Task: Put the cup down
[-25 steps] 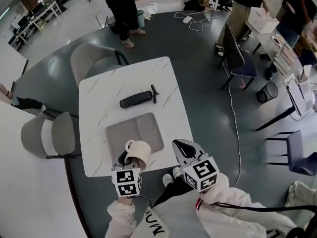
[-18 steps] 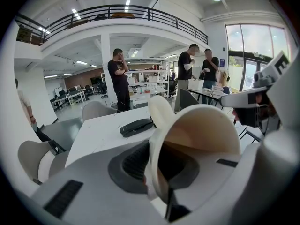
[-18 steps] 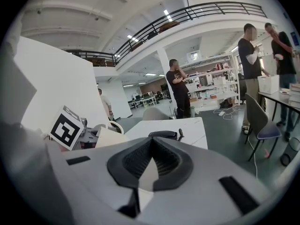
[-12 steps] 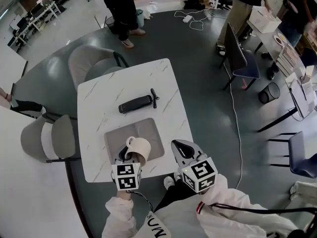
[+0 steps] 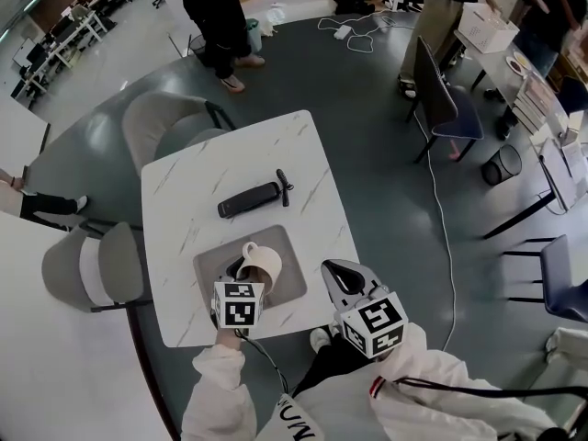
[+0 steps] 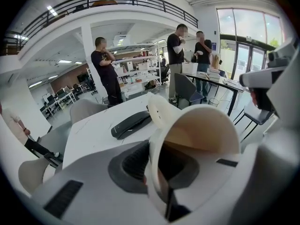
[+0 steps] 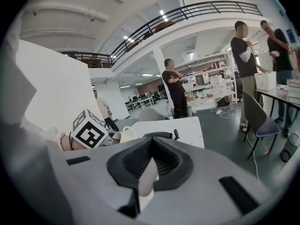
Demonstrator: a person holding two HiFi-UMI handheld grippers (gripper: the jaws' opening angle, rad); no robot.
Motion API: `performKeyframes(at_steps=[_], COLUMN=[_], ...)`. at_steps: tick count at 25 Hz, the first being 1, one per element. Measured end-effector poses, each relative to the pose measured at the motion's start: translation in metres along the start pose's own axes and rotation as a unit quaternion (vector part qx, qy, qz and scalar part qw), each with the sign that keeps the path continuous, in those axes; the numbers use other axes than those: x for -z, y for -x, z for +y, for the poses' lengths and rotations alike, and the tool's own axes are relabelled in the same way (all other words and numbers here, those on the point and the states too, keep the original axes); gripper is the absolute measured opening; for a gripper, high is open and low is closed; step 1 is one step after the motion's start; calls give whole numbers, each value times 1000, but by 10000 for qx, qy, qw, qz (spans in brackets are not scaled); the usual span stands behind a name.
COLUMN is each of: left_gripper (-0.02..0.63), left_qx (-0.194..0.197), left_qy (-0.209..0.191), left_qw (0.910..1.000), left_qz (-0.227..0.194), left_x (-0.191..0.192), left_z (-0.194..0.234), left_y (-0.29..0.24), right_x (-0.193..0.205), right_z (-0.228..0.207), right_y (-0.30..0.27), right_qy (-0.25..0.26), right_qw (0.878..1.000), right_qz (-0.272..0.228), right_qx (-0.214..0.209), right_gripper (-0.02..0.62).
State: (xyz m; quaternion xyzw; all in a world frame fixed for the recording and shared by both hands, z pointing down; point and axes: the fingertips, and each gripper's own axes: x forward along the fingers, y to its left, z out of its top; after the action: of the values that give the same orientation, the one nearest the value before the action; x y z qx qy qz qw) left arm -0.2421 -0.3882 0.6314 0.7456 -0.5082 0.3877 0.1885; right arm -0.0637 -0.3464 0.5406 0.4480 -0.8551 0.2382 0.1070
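A cream cup (image 5: 261,263) with a handle hangs tilted over the grey mat (image 5: 280,243) on the white marble table (image 5: 184,177). My left gripper (image 5: 235,277) is shut on the cup's rim. In the left gripper view the cup (image 6: 201,135) fills the middle, its mouth facing the camera and its wall pinched between the jaws. My right gripper (image 5: 337,272) is shut on nothing and hovers just off the table's near edge, right of the cup. From the right gripper view the cup (image 7: 123,135) shows small at the left.
A long black device (image 5: 248,200) and a black pen (image 5: 284,186) lie on the table beyond the mat. Grey chairs (image 5: 96,266) stand at the table's left and far side. People stand farther off, and cables lie on the floor (image 5: 432,182) to the right.
My left gripper has carried the cup forward from the table's near edge to over the grey mat, and the cup is more tilted. The right gripper has hardly moved.
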Motion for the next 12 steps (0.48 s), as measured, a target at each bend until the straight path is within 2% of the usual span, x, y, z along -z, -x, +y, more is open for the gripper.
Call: performKeyframes(at_steps=[12], left_gripper=[48], left_qx=[283], left_qy=[-697], left_qw=[9944], left_qz=[747], left_x=[10], left_z=[3], left_y=[-57], right_x=[11], right_z=[-18], right_y=[2], right_qy=[-154], right_qw=[9997], right_qz=[69], right_qx=[199], right_gripper=[5])
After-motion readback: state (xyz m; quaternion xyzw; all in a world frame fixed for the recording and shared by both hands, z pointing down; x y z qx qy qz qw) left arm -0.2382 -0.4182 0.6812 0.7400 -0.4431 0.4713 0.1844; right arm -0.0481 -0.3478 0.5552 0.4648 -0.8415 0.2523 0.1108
